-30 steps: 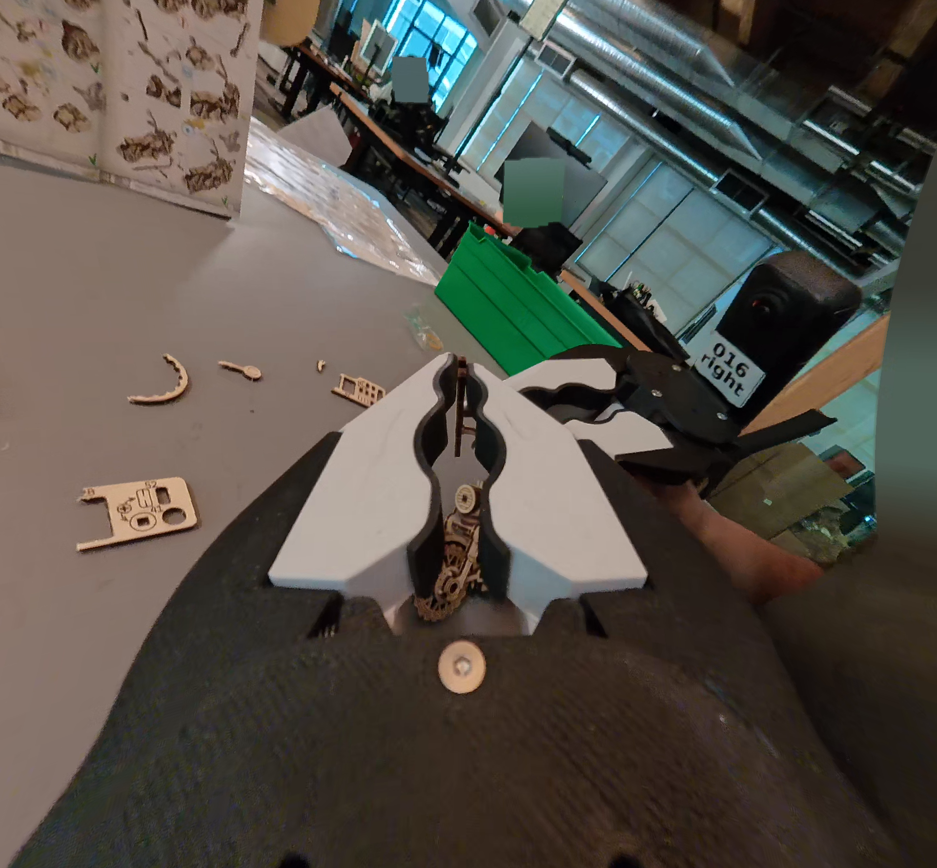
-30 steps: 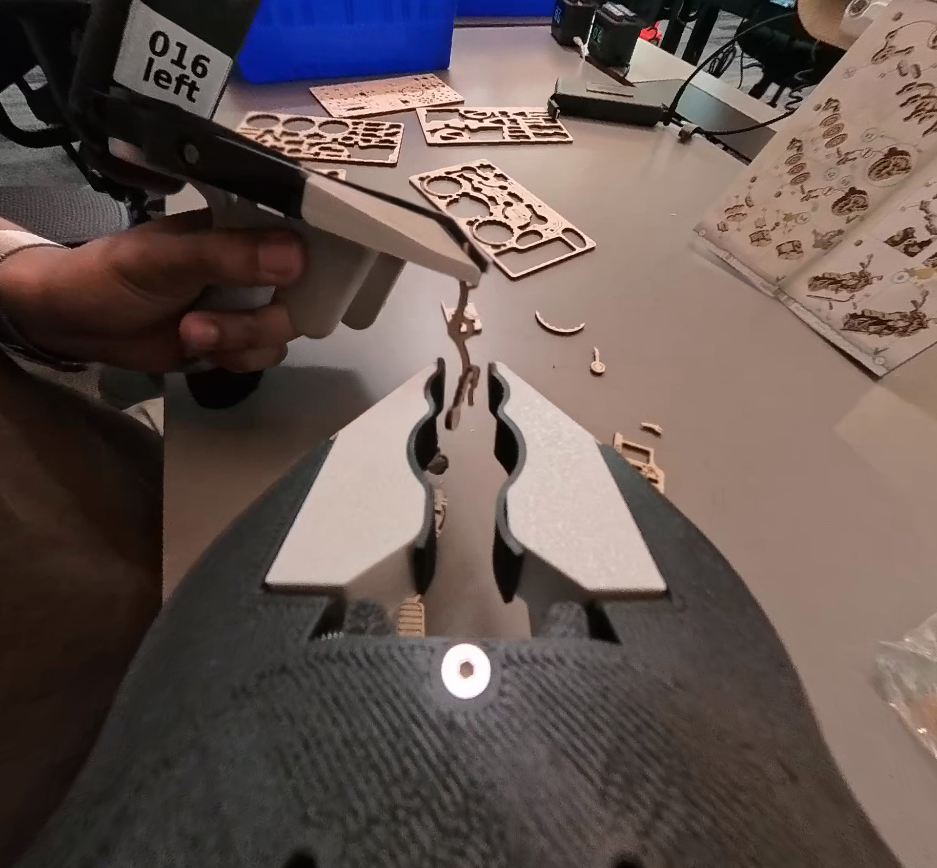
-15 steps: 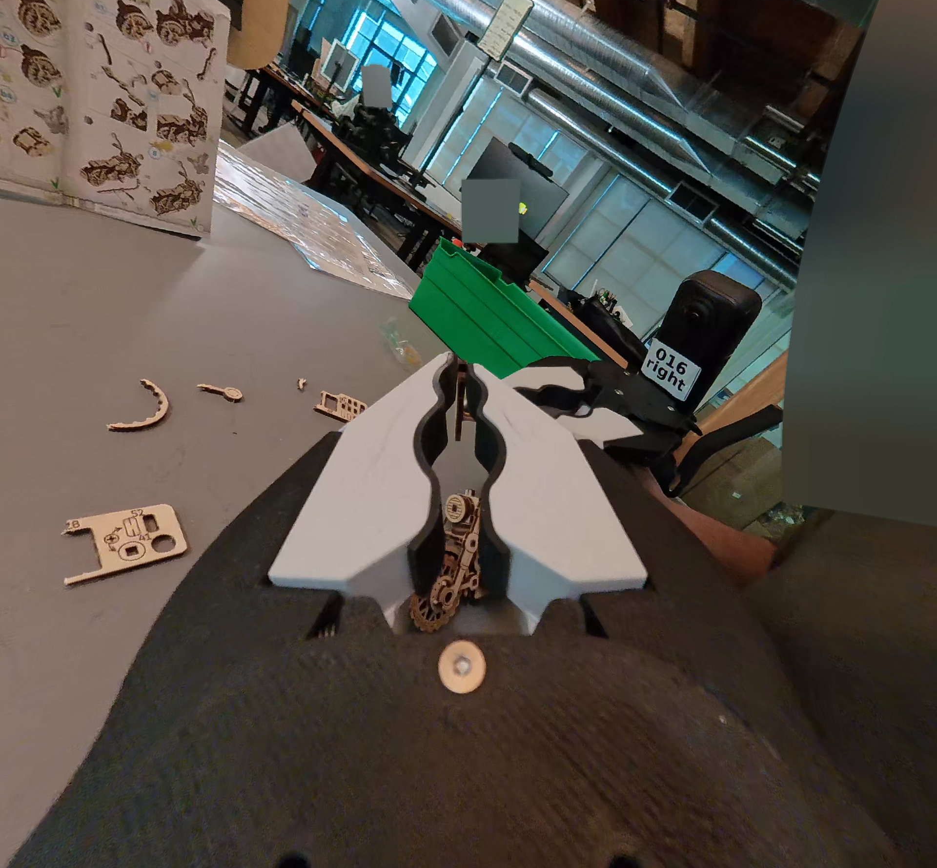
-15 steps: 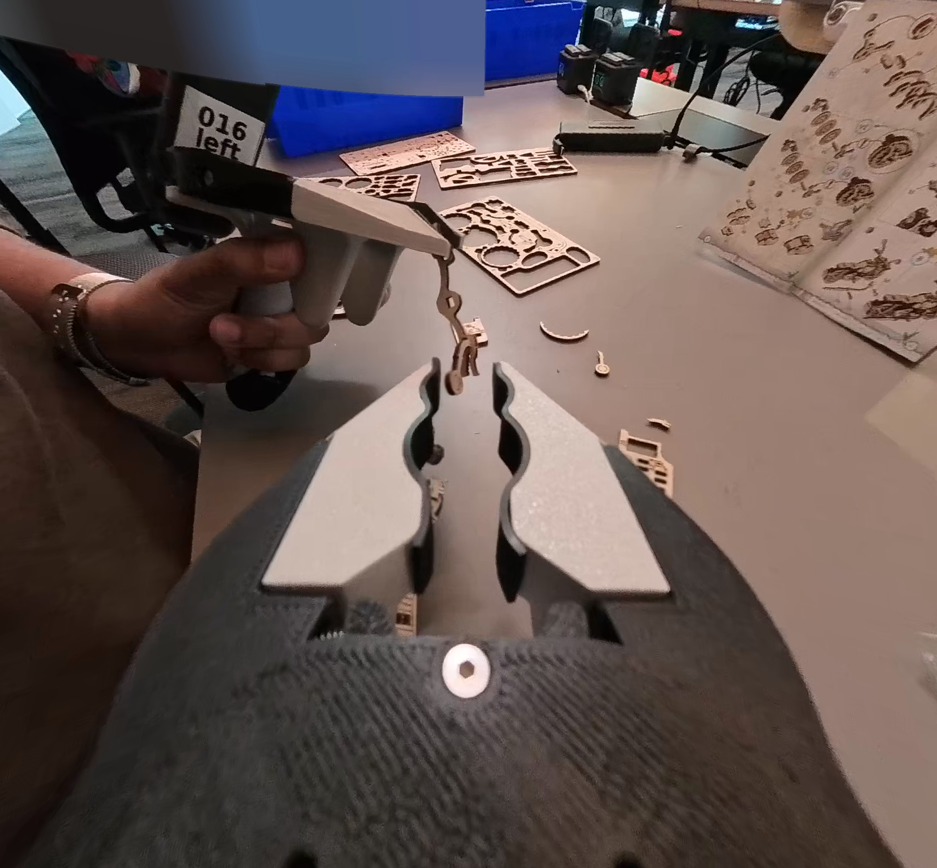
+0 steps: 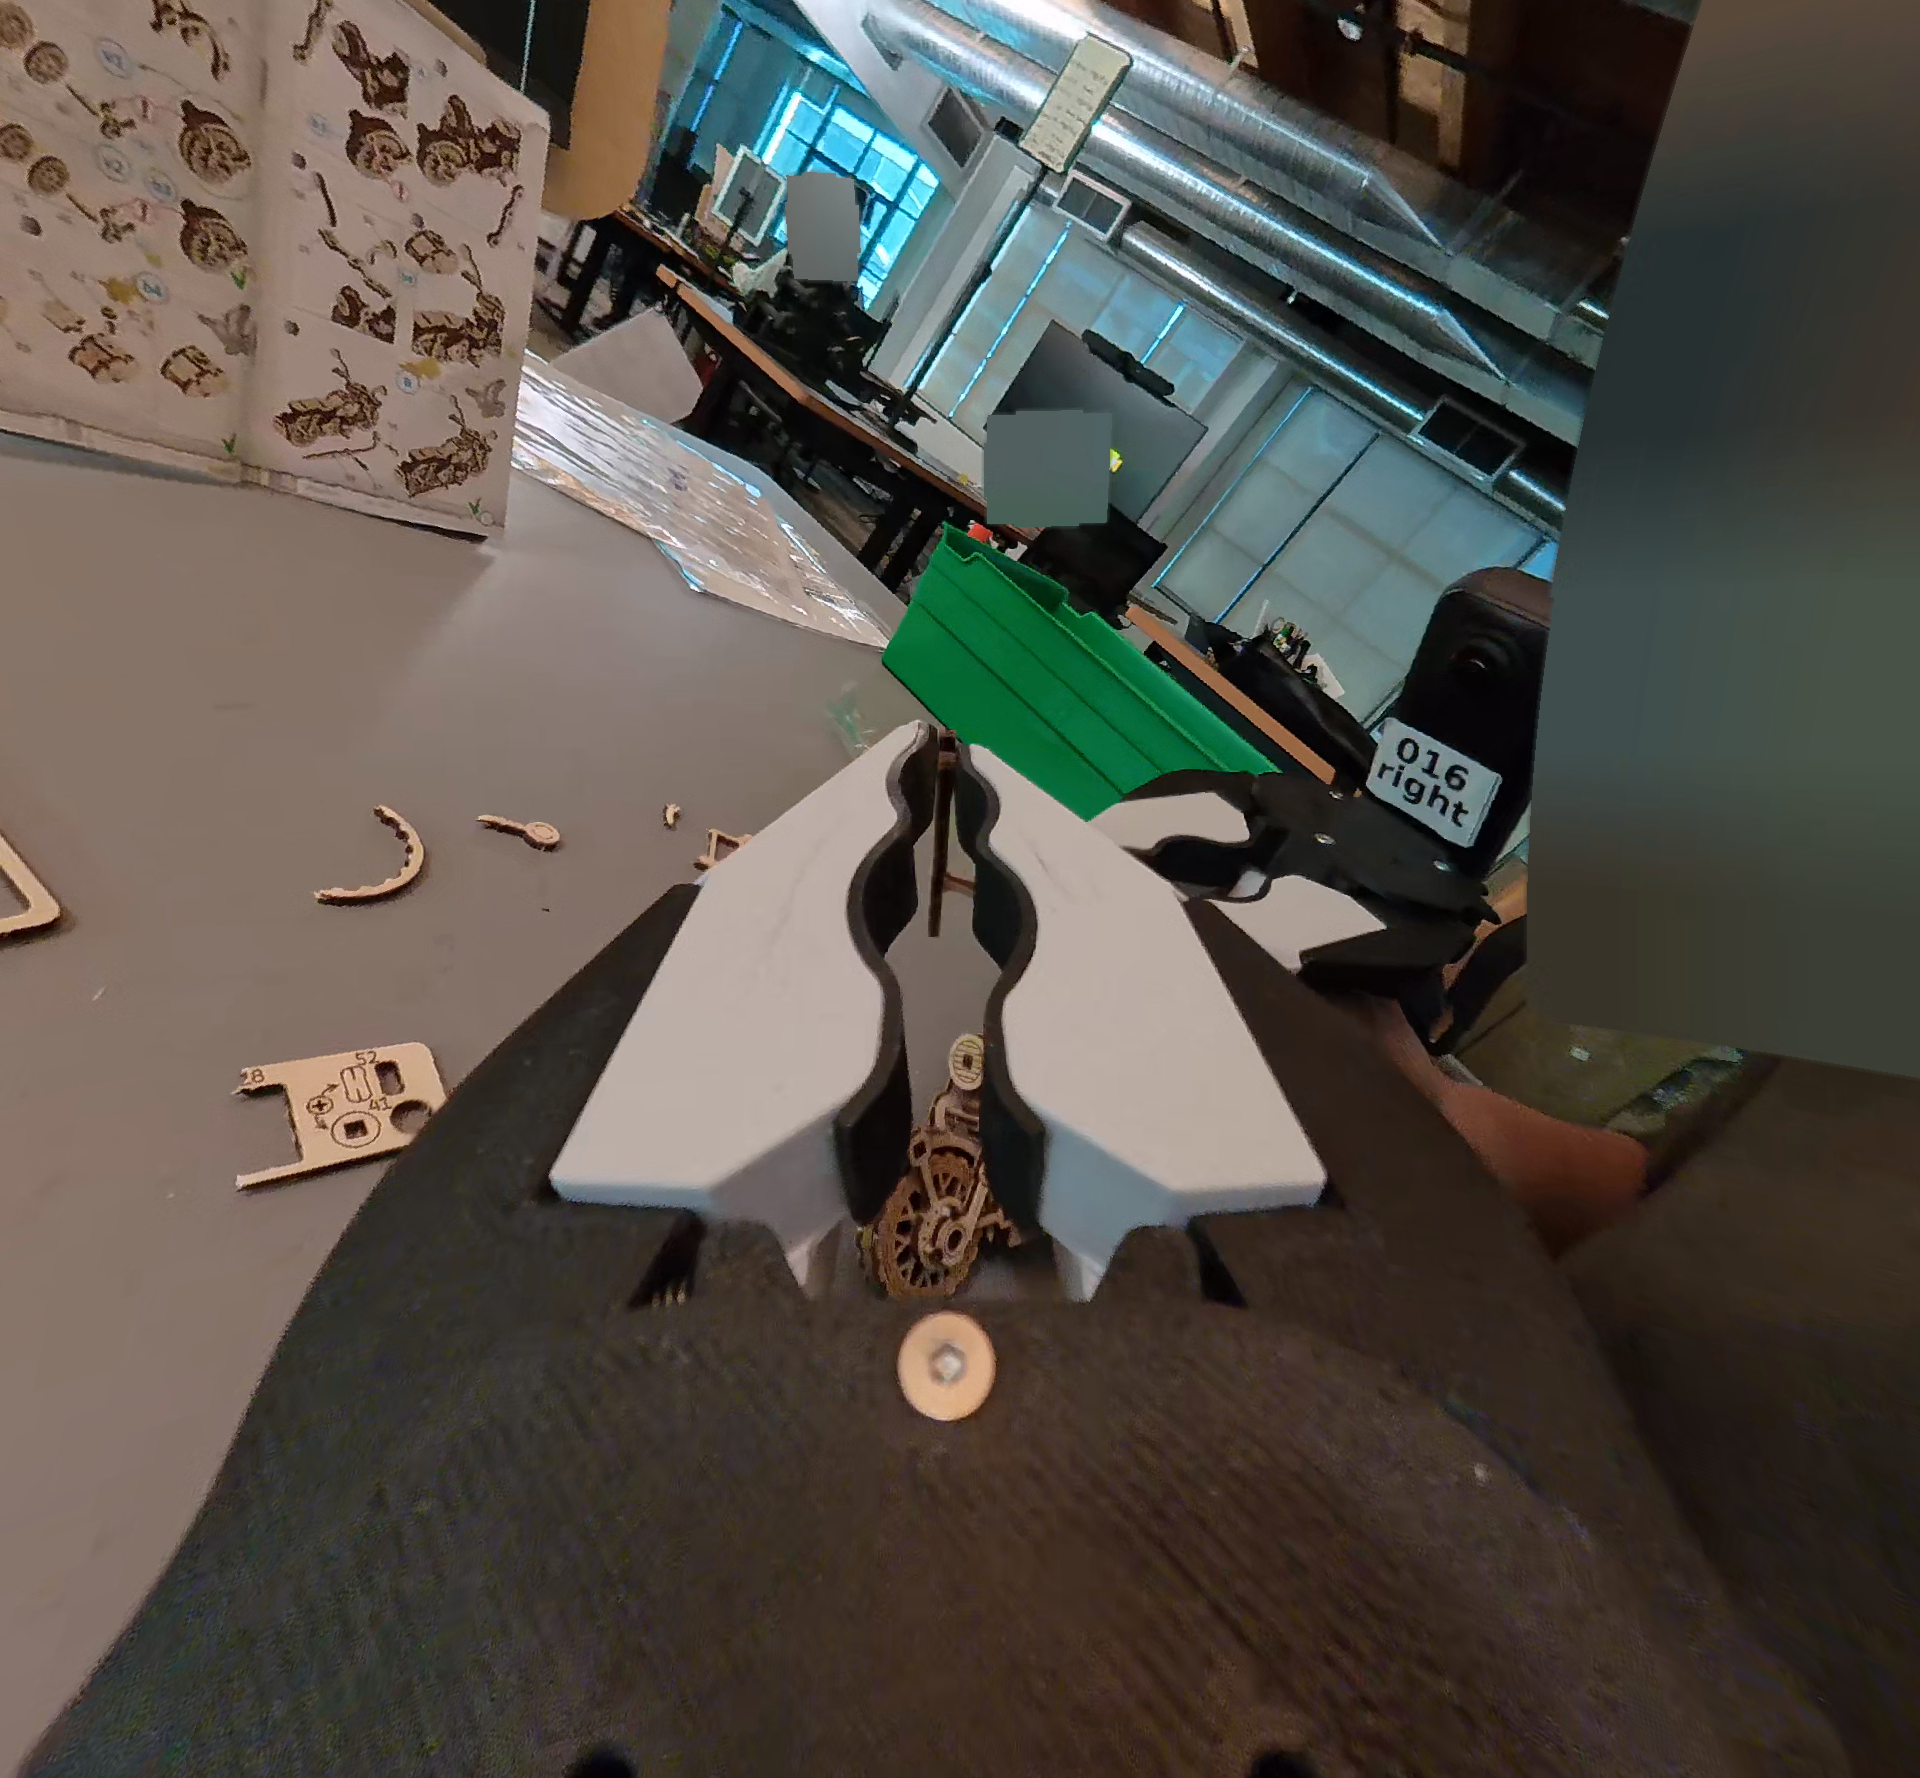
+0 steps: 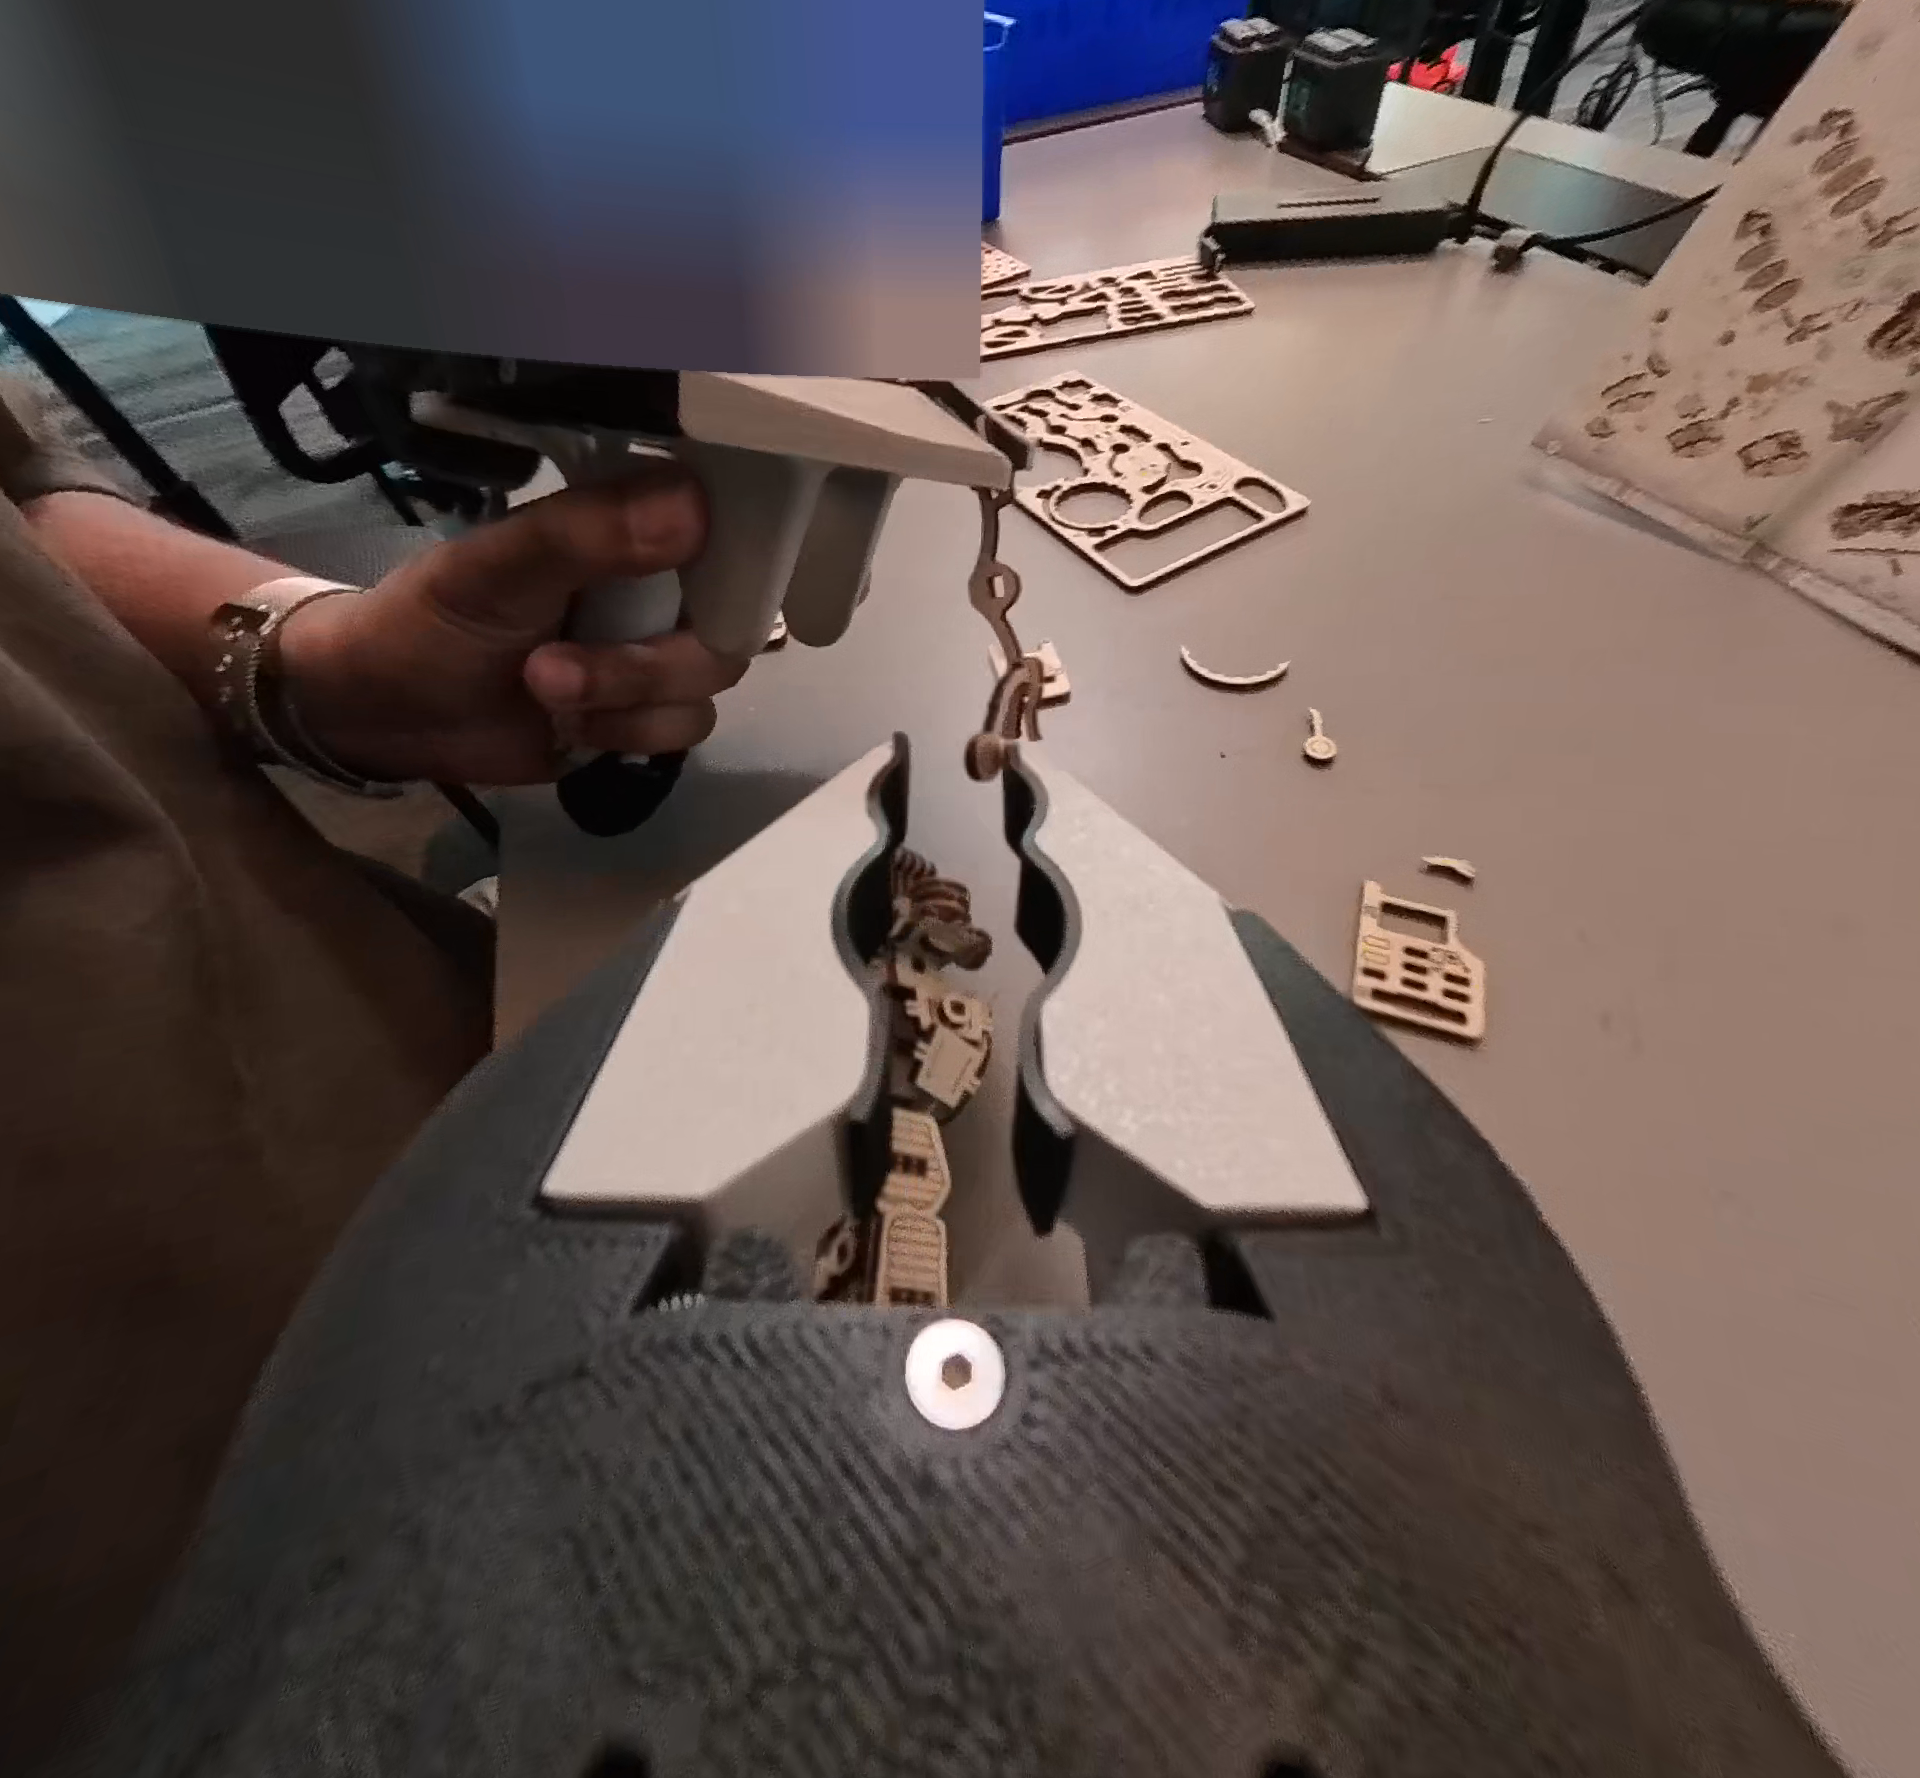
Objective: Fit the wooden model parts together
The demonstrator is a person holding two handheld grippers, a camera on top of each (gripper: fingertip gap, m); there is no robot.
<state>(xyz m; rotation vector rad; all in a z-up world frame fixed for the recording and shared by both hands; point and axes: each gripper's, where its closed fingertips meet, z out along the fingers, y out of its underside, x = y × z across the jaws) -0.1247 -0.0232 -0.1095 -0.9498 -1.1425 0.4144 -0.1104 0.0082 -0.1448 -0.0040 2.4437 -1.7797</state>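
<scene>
My left gripper [image 5: 940, 741] is shut on a thin curved wooden part [image 5: 938, 845], seen edge-on between its tips. In the right wrist view that gripper [image 6: 1003, 466] is held up by a hand [image 6: 582, 627], and the part [image 6: 992, 606] hangs from it down to the tips of my right gripper [image 6: 956, 762]. The right gripper's jaws stand apart. A part-built wooden model with gears [image 6: 925, 1001] shows through the gap, close to the left finger; I cannot tell what it rests on. It also shows low between the left gripper's fingers [image 5: 935, 1198]. The right gripper [image 5: 1164, 845] sits right of the left one.
Loose pieces lie on the grey table: an arc [image 6: 1234, 668], a small key shape [image 6: 1320, 741], a grille piece [image 6: 1418, 965] and a flat plate [image 5: 343, 1110]. Cut-out sheets [image 6: 1143, 481] lie farther back. An instruction sheet [image 5: 260, 201] stands upright. A green bin [image 5: 1039, 700] is beyond the table edge.
The left gripper has risen and drawn back with the curved part, whose lower end now hangs at the right gripper's tips. More of the model shows in the right gripper's gap.
</scene>
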